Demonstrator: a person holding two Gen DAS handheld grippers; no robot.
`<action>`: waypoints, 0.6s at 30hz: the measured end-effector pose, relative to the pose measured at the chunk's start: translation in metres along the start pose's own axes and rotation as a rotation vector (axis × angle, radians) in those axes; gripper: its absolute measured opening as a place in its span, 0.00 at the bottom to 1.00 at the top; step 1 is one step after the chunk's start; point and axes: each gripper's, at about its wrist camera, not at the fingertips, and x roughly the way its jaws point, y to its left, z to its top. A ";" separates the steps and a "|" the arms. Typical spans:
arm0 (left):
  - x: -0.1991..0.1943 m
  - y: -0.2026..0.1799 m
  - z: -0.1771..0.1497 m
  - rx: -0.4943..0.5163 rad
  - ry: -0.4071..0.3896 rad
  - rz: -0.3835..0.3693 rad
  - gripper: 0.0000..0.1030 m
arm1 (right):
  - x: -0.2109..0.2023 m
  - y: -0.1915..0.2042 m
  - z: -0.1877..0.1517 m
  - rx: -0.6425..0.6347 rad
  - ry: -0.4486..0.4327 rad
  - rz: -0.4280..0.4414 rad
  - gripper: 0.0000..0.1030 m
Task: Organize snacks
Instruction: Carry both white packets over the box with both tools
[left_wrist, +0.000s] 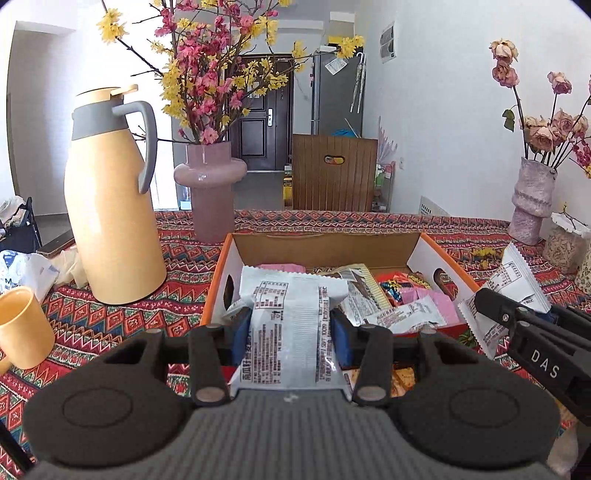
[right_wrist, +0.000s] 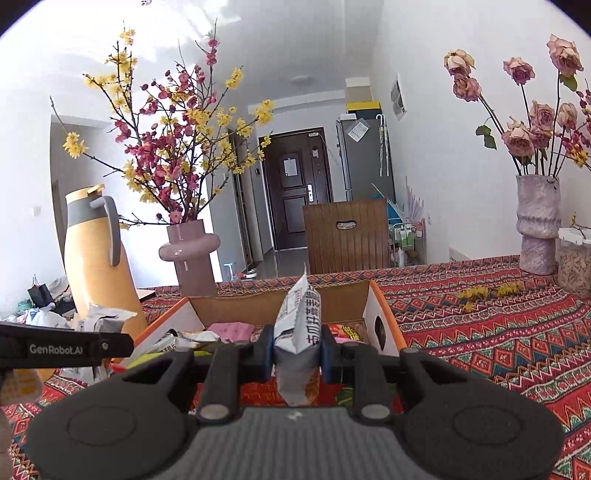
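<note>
**Two grippers, each holding a snack packet above the snack box**

The left gripper (left_wrist: 291, 332) is closed on a white printed packet (left_wrist: 291, 321), its blue pads pressing the packet's two long edges so that it lies flat and wide between them. The right gripper (right_wrist: 297, 354) is closed on a second white packet (right_wrist: 299, 325), pinched narrow and standing upright, its crimped top pointing upward. Both packets hang over the near end of the open cardboard box (left_wrist: 325, 247), which rests on the patterned tablecloth (left_wrist: 110, 314) and already holds a loose heap of pink, orange and white snacks (left_wrist: 413, 295). A yellow jug (left_wrist: 110, 206) and a pink vase (left_wrist: 210, 184) stand just left of the box.

To do this step well, each packet probably should be carried level and clear of the box walls, set down among like packets, and released only once it rests on something; the two grippers are close together and should keep apart.

The box's near wall is hidden behind the gripper bodies. The packet print is too small to read. How the snacks beneath the top layer are sorted cannot be made out, and no separate destination is visible.
</note>
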 end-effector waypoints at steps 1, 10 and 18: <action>0.002 -0.001 0.003 -0.001 -0.004 0.000 0.44 | 0.004 0.001 0.002 -0.004 -0.001 0.001 0.23; 0.024 -0.003 0.025 -0.012 -0.028 0.011 0.44 | 0.042 0.004 0.020 -0.026 -0.002 -0.010 0.23; 0.055 -0.001 0.036 -0.017 -0.013 0.023 0.44 | 0.075 0.004 0.029 -0.037 0.018 -0.018 0.23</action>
